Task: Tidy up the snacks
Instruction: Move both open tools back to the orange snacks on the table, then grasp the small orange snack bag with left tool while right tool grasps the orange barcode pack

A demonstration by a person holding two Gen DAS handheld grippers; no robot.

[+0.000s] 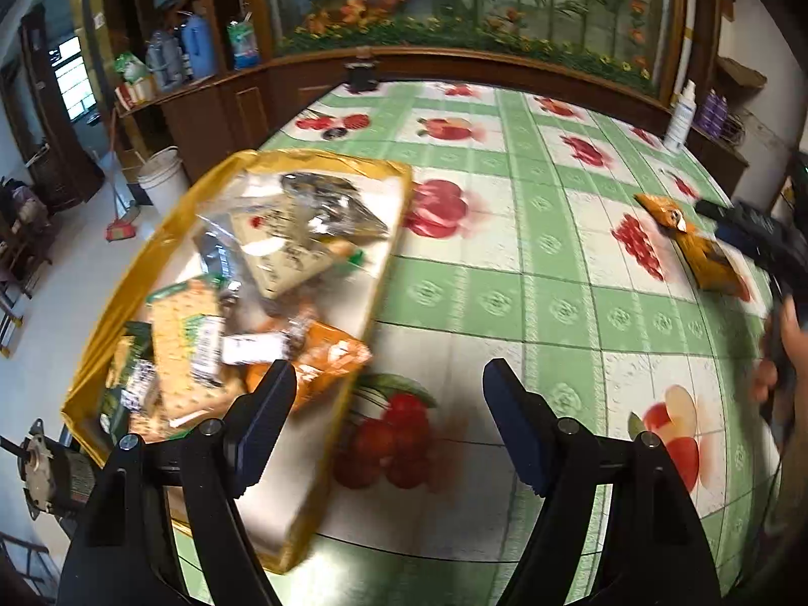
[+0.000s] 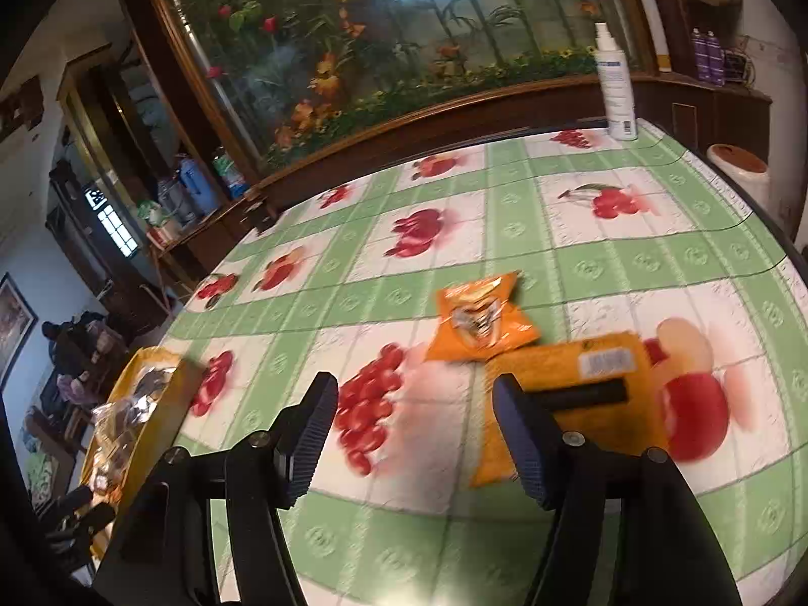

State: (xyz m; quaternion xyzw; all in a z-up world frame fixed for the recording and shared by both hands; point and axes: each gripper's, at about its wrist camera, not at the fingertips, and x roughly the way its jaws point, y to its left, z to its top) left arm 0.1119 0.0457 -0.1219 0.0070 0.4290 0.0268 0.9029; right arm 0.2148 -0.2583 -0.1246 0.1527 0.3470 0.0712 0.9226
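Note:
A yellow-rimmed tray [image 1: 323, 157] at the table's left end holds several snack packs, among them a cracker pack [image 1: 182, 343] and an orange bag [image 1: 328, 358]. My left gripper [image 1: 389, 404] stands open over the tray's near right edge, with nothing between its fingers. Two orange snack packets lie on the fruit-print tablecloth: a small one [image 2: 480, 323] and a larger one [image 2: 570, 394] with a barcode. My right gripper [image 2: 414, 404] is open just in front of them, its right finger overlapping the larger packet. The left wrist view shows these packets [image 1: 692, 242] far right, beside the right gripper [image 1: 757, 237].
A white spray bottle [image 2: 616, 86] stands at the table's far corner. A wooden cabinet with a floral glass panel [image 1: 454, 10] runs along the far side. A white bucket [image 1: 161, 177] and a broom are on the floor left of the table. A hand [image 1: 788, 353] shows at the right edge.

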